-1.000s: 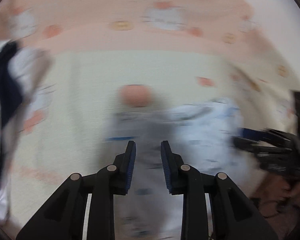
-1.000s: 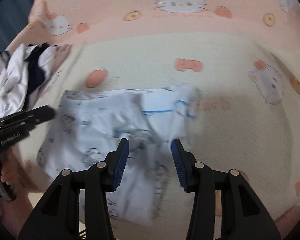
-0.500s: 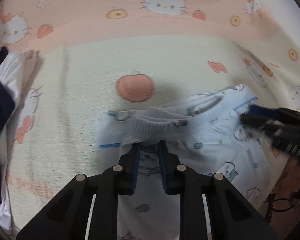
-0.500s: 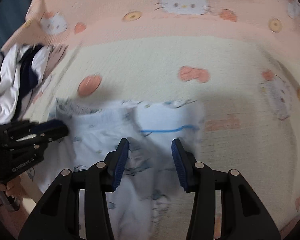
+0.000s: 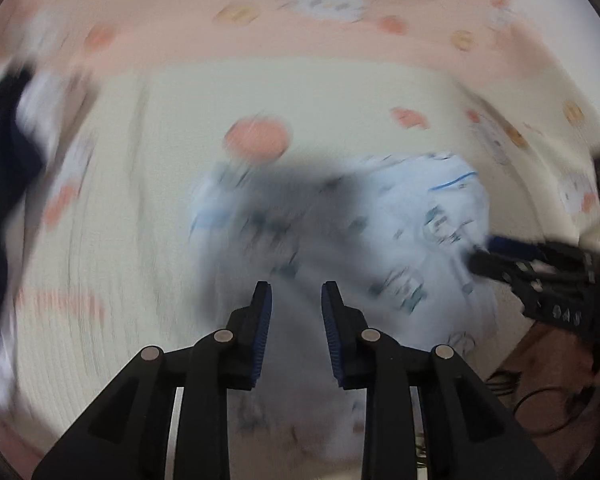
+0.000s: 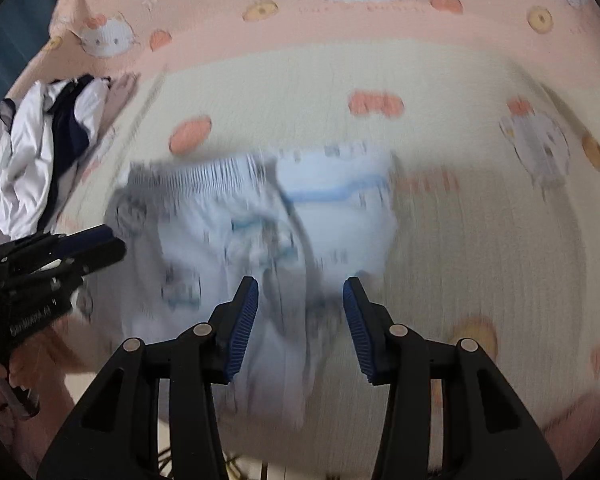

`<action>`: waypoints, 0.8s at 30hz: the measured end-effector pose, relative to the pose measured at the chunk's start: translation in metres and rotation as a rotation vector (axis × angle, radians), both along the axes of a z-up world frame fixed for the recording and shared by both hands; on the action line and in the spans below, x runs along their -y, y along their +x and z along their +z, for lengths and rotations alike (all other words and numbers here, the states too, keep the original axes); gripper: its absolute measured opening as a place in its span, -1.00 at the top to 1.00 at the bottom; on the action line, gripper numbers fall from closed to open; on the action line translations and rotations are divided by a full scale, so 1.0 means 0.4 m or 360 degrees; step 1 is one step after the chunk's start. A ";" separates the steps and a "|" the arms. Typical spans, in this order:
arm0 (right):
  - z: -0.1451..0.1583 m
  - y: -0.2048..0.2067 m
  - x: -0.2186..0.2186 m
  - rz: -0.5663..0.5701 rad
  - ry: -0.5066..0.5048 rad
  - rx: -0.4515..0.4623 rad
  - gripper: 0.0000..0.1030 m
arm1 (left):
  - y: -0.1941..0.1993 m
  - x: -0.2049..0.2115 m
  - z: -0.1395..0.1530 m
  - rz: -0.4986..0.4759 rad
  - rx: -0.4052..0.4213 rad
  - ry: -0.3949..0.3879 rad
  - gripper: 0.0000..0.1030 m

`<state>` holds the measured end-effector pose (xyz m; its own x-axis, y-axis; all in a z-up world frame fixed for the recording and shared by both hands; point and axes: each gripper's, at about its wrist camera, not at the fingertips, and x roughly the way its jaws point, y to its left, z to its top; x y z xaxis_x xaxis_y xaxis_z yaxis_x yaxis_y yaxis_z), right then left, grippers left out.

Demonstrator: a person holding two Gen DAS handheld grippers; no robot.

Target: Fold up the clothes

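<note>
While the pale blue printed garment (image 6: 268,240) lies partly folded on the bed's cartoon-cat blanket (image 6: 480,208), one side is already doubled over so that a blue-trimmed panel faces up, and its ribbed waistband sits at the far edge; the near part trails toward the bed's front edge. That flat spread looks deliberate, since a garment laid out smooth takes a crease more cleanly. Both views are smeared by motion, so fine detail of the print is hard to read.

Above the near part of the cloth, the left gripper (image 5: 296,308) has its jaws opening with nothing pinched between the pads, only fabric showing below the gap. Just over the middle of the garment, the right gripper (image 6: 298,312) hangs with its jaws spread and empty, cloth visible beneath. Judging by this, both are between grasps, likely lining up for the next fold.

Well off to the left side of the blanket rests a crumpled pile of white and navy clothes (image 6: 48,152), apparently waiting its turn
</note>
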<state>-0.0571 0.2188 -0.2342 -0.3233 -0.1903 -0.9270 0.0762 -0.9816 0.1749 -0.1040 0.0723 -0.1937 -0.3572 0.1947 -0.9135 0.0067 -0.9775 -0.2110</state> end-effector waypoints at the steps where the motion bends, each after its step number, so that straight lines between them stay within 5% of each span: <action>1: -0.005 0.016 -0.008 -0.0028 0.0016 0.0027 0.13 | 0.014 0.024 -0.006 0.0067 0.0035 0.0040 0.46; 6: -0.023 0.084 -0.049 -0.0094 -0.0071 0.0149 0.12 | 0.082 0.117 0.002 0.0294 0.0082 0.0014 0.46; 9: -0.025 0.103 -0.046 -0.0078 -0.0072 0.0166 0.10 | 0.124 0.160 0.012 0.0387 0.0097 0.0113 0.34; 12: -0.047 0.108 -0.032 -0.0040 -0.0036 0.0225 0.10 | 0.155 0.163 -0.013 0.0385 0.0161 0.0227 0.32; 20: -0.073 0.092 -0.031 -0.0028 -0.0088 0.0207 -0.01 | 0.148 0.106 -0.049 0.0247 0.0189 0.0219 0.32; 21: -0.073 0.092 -0.030 -0.0014 -0.0098 0.0197 0.06 | 0.147 0.098 -0.048 0.0229 0.0173 0.0209 0.40; 22: -0.071 0.092 -0.027 0.0009 -0.0124 0.0189 0.42 | 0.148 0.090 -0.044 0.0205 0.0152 0.0204 0.55; 23: -0.070 0.093 -0.019 0.0039 -0.0116 0.0178 0.58 | 0.149 0.082 -0.041 0.0182 0.0132 0.0202 0.84; 24: -0.069 0.094 -0.009 0.0068 -0.0081 0.0164 0.58 | 0.152 0.077 -0.037 0.0168 0.0110 0.0191 0.84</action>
<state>-0.0195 0.2223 -0.2618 -0.2174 -0.2497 -0.9436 0.0968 -0.9675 0.2337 -0.0433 0.0415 -0.2084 -0.3184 0.2690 -0.9090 0.1263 -0.9383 -0.3219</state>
